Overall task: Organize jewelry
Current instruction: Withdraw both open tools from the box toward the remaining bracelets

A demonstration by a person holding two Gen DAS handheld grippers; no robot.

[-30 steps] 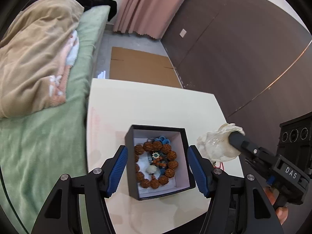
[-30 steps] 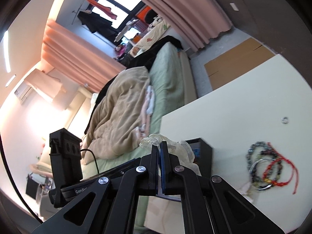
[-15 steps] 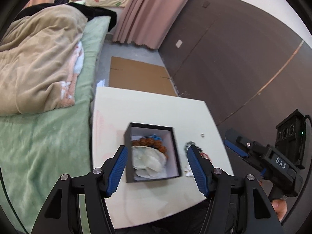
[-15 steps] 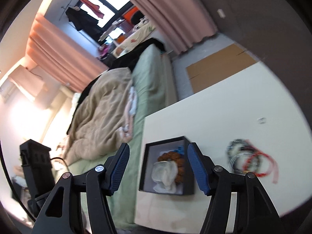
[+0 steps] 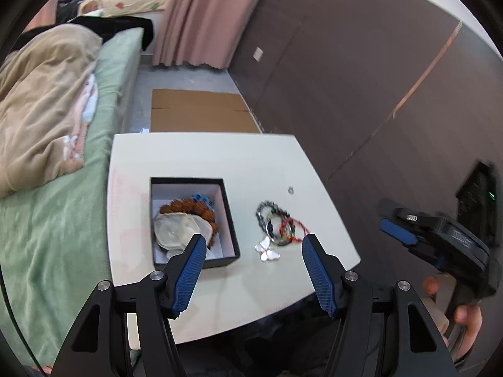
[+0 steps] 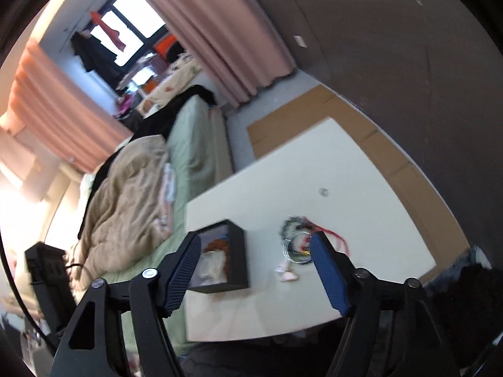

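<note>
On table [image 5: 204, 157], box [image 5: 231, 229] long axis toward cardboard [image 5: 201, 113]; pouch [image 5: 176, 229] inside.

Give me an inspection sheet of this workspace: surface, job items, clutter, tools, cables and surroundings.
Surface: white square table, mostly bare.
Job's things: open black box holding brown bead bracelet, blue piece and translucent white pouch; beside it a bracelet pile with red cord, and silvery butterfly charms.
Clutter: small ring on the table.
Grippers: left tool open, empty; right tool open, empty, jaws just opened.
Cables: black cable by left tool's housing.
Surroundings: green bed, beige blanket, pink curtain, flat cardboard, dark wall.
</note>
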